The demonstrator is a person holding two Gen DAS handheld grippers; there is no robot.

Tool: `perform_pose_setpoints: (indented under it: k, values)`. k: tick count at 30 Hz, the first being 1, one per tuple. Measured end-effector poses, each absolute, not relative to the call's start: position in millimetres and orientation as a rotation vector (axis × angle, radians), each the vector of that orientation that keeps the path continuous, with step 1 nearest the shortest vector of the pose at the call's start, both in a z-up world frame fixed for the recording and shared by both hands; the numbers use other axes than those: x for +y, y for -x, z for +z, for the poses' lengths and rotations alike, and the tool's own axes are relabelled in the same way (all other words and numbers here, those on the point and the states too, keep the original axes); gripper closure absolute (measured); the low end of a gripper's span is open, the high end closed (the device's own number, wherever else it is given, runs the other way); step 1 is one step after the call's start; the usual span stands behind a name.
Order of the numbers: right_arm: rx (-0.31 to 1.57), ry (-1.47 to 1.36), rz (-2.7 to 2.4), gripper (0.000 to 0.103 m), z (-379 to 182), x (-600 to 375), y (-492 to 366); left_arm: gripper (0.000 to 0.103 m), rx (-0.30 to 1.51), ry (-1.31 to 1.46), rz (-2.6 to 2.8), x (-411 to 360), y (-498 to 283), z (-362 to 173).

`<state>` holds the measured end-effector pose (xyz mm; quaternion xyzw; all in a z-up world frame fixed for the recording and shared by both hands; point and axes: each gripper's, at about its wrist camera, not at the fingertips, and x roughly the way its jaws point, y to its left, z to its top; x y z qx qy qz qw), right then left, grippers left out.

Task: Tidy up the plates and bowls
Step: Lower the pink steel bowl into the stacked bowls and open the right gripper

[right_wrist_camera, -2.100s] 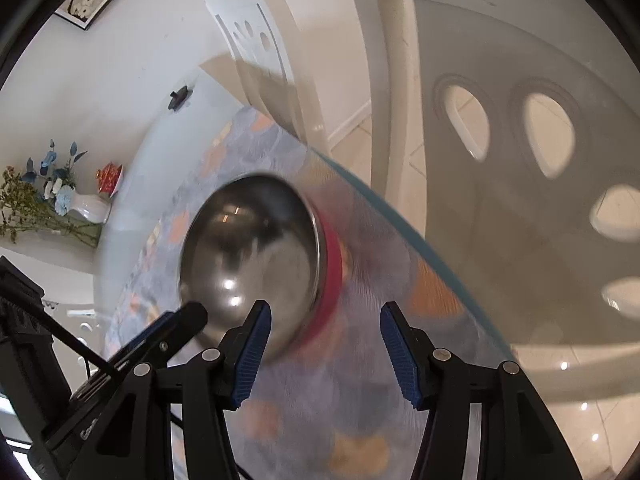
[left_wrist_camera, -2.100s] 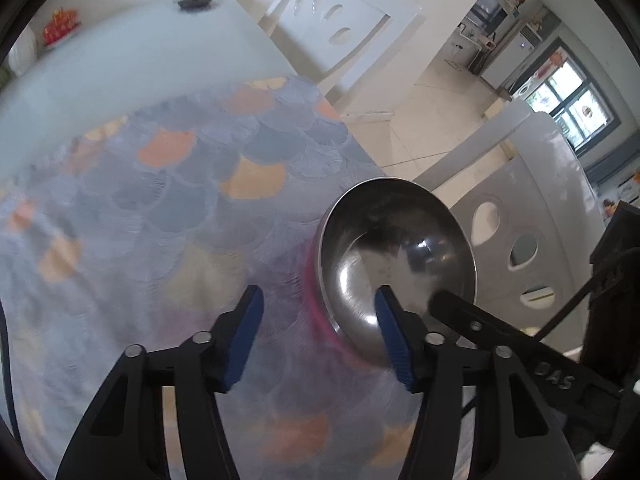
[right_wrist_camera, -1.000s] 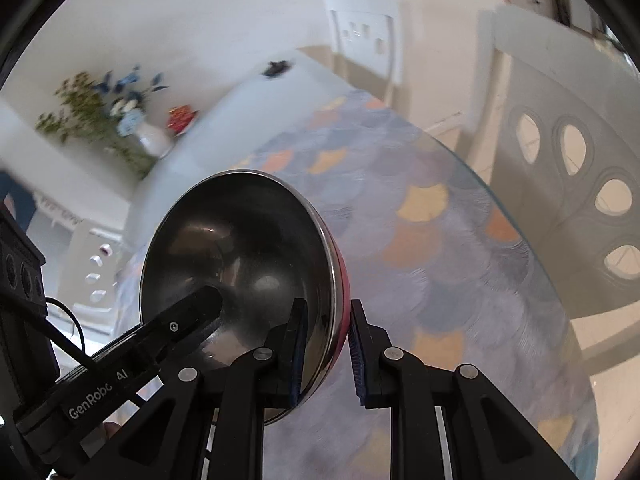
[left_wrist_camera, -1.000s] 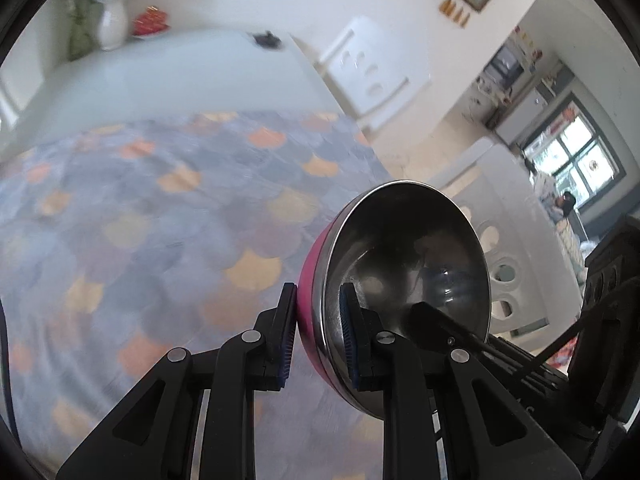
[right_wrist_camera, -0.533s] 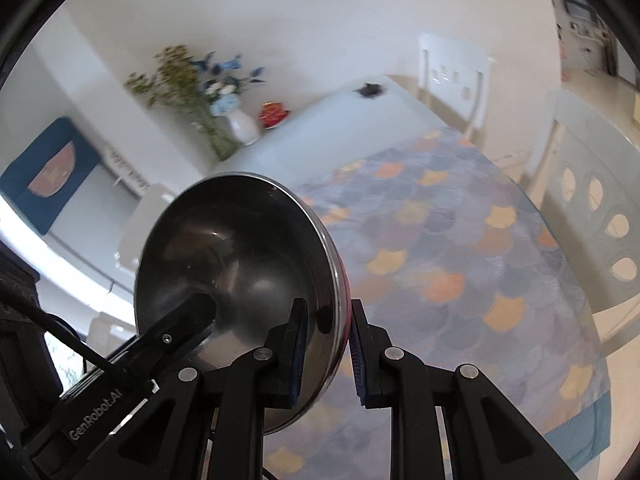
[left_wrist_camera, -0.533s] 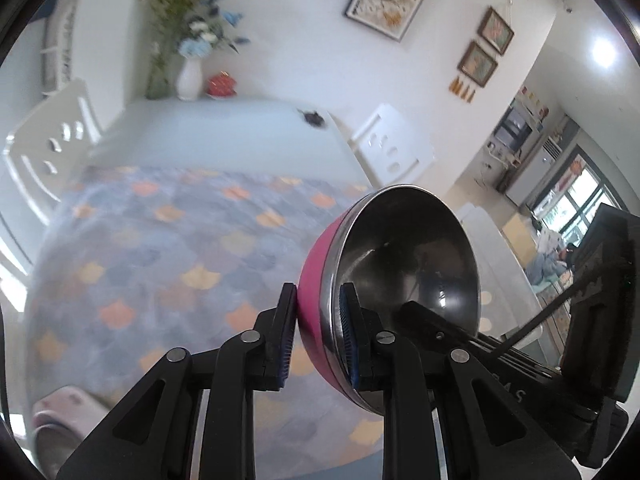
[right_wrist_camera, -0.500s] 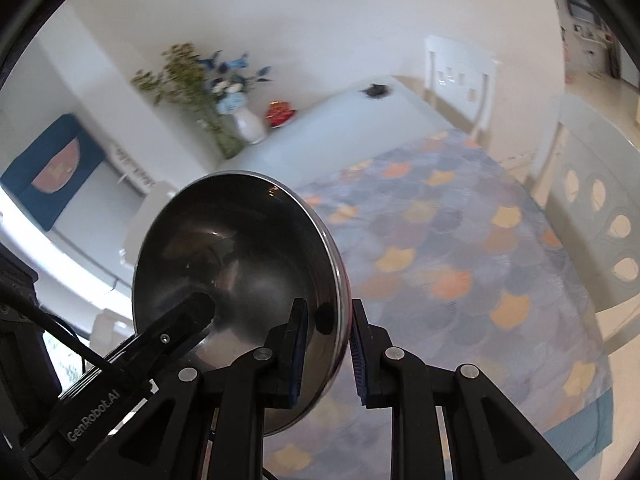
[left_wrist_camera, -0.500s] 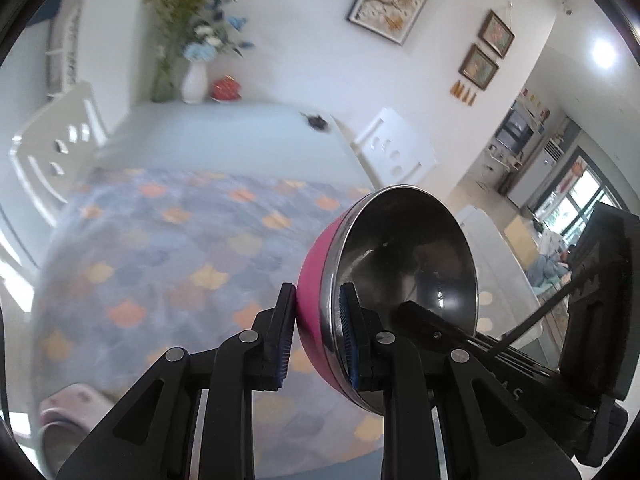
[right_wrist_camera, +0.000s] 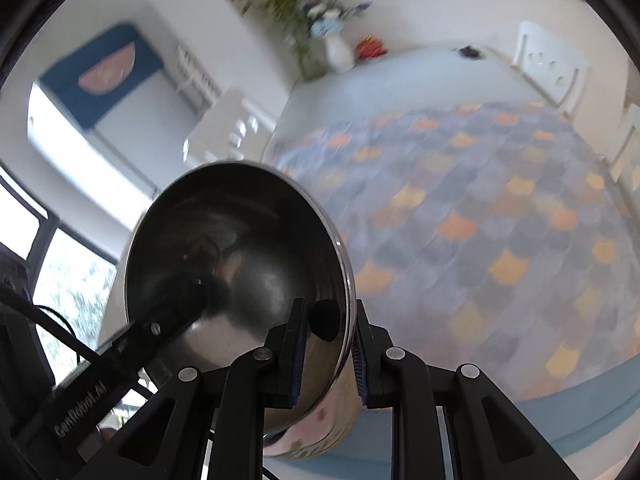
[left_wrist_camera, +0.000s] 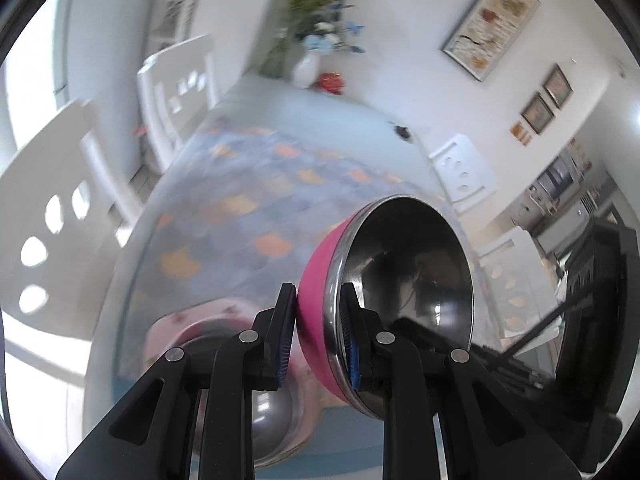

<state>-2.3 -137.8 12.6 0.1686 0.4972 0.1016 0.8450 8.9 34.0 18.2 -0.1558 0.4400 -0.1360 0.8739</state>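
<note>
Moved since the earlier frames: both grippers, which stood open beside the bowl on the mat, now clamp its rim and have carried it up and across the table; a second bowl has come into the lower part of both views.

Bowl point(left_wrist_camera: 404, 280): pink outside, steel inside. Held off the table, tilted on edge, between the two grippers. Right of centre in the left wrist view, left of centre in the right wrist view point(right_wrist_camera: 236, 280).

Left gripper point(left_wrist_camera: 318, 336): lower centre of its frame. Jaws nearly closed, pinching the bowl's rim, one pad on the pink outer wall, one on the steel inside.

Right gripper point(right_wrist_camera: 328, 344): lower centre of its frame. Jaws nearly closed on the opposite rim, one pad inside, one outside. Its dark body also shows at the right edge of the left wrist view.

Second bowl point(left_wrist_camera: 224, 332): pale pink, steel-lined, standing on the table at lower left of the left wrist view, below and left of the held bowl, partly behind the left gripper.

Mat point(right_wrist_camera: 480, 208): scale pattern, blue-grey and orange, blurred.

Table point(left_wrist_camera: 304, 108): pale.

Vase point(right_wrist_camera: 338, 54): white, with flowers, at the table's far end.

Chairs point(left_wrist_camera: 56, 184): white, around the table.
</note>
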Motion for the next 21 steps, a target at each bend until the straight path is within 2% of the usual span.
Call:
perform_pose_setpoints:
  k: [7,17,21]
  values:
    - [1.133,-0.301,0.224,0.082,-11,-84,18,0.085,0.966,0.302,-0.280,80,9,-8]
    - [1.211,-0.344,0.149,0.082,-34,-71,32,0.085,1.044,0.170,-0.331,85,23,-33]
    - [1.225,-0.338,0.133,0.082,-37,-67,36,0.081,1.085,0.120,-0.334,90,20,-43]
